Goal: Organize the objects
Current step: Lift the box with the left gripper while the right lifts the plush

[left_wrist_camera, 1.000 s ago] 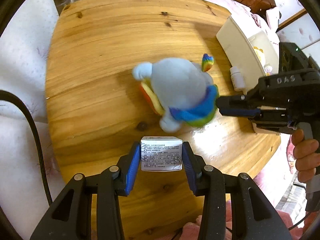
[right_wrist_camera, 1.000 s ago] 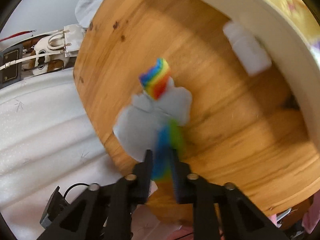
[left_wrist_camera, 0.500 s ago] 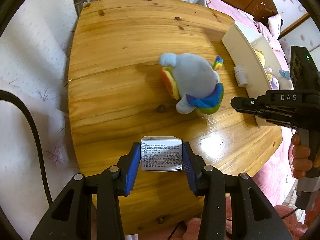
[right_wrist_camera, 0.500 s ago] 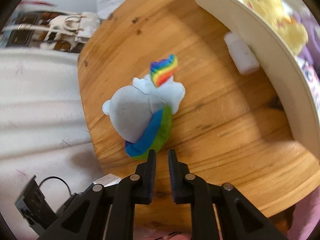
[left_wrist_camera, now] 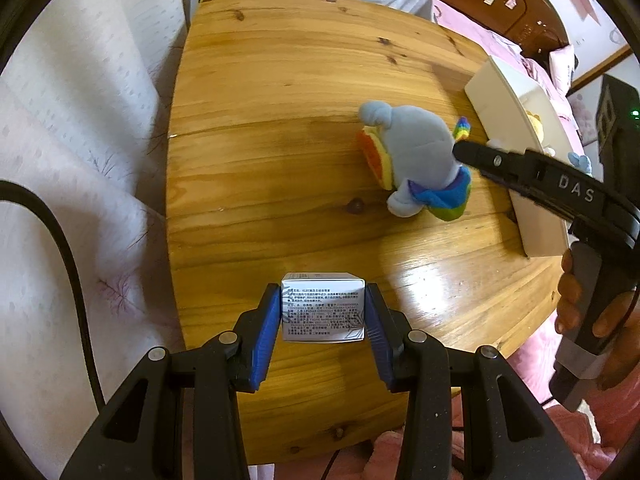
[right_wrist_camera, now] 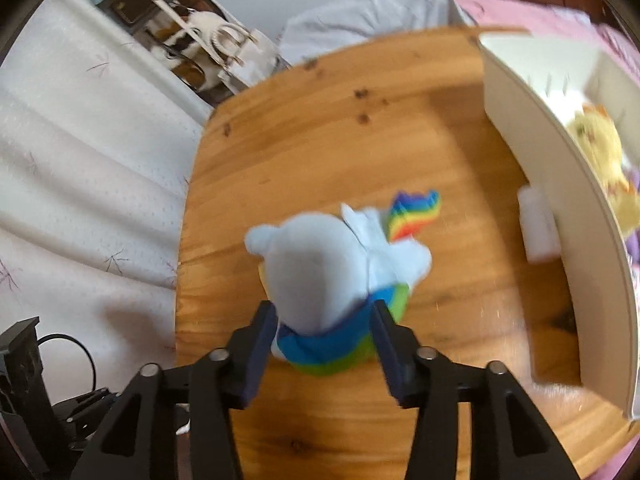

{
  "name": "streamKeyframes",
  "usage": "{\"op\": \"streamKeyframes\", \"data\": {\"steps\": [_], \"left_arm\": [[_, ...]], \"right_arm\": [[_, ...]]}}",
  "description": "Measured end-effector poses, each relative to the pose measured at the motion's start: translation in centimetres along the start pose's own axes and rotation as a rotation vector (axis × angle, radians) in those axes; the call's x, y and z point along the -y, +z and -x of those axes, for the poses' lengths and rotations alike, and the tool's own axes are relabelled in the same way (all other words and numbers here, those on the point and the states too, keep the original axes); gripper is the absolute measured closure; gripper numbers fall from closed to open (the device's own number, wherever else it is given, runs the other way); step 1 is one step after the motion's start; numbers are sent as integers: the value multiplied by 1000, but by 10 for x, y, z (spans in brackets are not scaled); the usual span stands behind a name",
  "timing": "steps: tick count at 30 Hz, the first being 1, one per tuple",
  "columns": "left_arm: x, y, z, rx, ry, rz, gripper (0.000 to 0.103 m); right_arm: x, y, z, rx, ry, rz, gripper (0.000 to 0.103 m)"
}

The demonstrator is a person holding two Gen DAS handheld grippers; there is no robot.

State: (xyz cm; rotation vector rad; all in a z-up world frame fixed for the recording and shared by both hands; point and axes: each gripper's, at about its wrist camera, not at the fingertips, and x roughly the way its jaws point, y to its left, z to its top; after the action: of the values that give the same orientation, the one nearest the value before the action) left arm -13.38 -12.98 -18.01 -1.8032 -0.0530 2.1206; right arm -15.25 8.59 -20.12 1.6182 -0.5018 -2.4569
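My left gripper is shut on a small white box with printed text, held above the near part of the round wooden table. A grey-blue plush toy with rainbow trim lies on the table beside the white bin. My right gripper hangs over the plush with its jaws opening. The toy's blue-green end shows between the fingers, and the pads do not press on it. In the left wrist view the right gripper reaches in from the right over the toy.
A small white bottle lies against the bin's outer wall. A yellow plush sits inside the bin. White patterned cloth lies left of the table, and pink bedding lies beyond the bin. A hand holds the right gripper's handle.
The right gripper let go of the plush's rainbow part, drew back shut, then spread its jaws and came over the toy. The left gripper carried the box sideways, still shut on it.
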Motion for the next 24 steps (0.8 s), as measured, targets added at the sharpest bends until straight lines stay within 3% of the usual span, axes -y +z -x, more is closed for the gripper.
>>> {"op": "streamKeyframes", "data": {"steps": [4,8,13,18,24], "left_arm": [[-7,-1,-3,-5,3,21,58],[-10,-2,-7,-15,11,31,58],[-13,-5,-11,-20,13,42,58],[-16,-8,-12,-21,12,61,58],[-20,-12,-13,-20,16,84,58]], "right_arm": [[-11,3,-4,83,-51,70,32],[-19,-1,-16,117,-130,137,32],[-28,-10,-34,108,-226,205,23],[-32,-16,-51,63,-263,246,21],[-43,-21,-60,72,-317,346,20]]}}
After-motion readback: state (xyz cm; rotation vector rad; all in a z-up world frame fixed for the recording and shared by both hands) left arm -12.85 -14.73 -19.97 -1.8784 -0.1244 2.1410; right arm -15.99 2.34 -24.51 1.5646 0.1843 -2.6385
